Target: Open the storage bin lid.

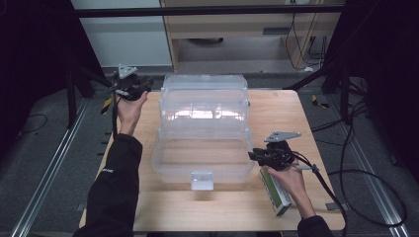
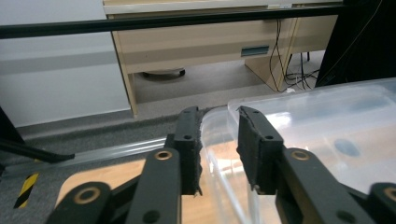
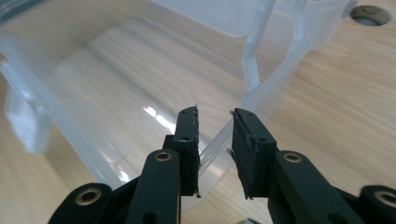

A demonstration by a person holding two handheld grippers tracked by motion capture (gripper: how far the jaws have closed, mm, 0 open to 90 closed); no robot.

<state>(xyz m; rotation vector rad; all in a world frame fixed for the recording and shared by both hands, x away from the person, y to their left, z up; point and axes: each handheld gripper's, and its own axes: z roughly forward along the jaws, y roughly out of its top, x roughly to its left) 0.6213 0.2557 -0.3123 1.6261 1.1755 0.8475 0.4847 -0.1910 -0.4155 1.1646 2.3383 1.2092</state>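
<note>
Open storage box [image 1: 200,160] at the middle of the counter [image 1: 276,113], its lid [image 1: 204,101] standing up behind it, latch [image 1: 201,180] on its near wall, small carton [image 1: 274,191] on the counter right of the box, cabinet [image 1: 237,29] on the floor behind the counter

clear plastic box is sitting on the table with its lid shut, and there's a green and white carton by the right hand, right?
Not quite: the lid of the clear plastic box stands open behind it, as the high view shows. The green and white carton does lie by the right hand.
</note>
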